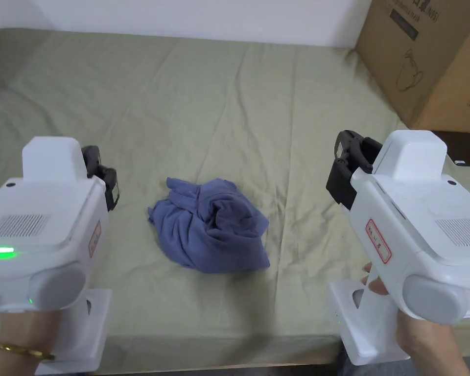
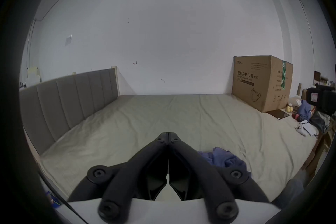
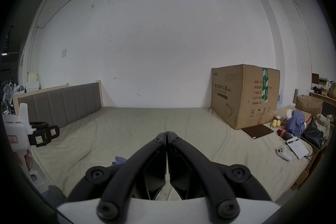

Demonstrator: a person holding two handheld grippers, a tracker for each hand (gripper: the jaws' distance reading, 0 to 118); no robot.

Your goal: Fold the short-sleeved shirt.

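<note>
A blue short-sleeved shirt (image 1: pixel 212 224) lies crumpled in a heap on the green bedsheet (image 1: pixel 239 107), near the front edge. My left gripper (image 1: pixel 103 177) hovers to its left, apart from it, jaws pressed together with nothing between them (image 2: pixel 168 134). My right gripper (image 1: pixel 344 169) hovers to the shirt's right, also shut and empty (image 3: pixel 166 133). In the left gripper view the shirt (image 2: pixel 225 159) shows just right of the jaws. A small blue edge of the shirt (image 3: pixel 119 159) peeks out left of the jaws in the right gripper view.
A large cardboard box (image 1: pixel 425 58) stands on the bed at the back right, with a dark flat tablet (image 3: pixel 258 130) beside it. A grey headboard (image 2: pixel 69 98) runs along the left. A white controller (image 3: pixel 283 152), papers and clutter sit by the right edge.
</note>
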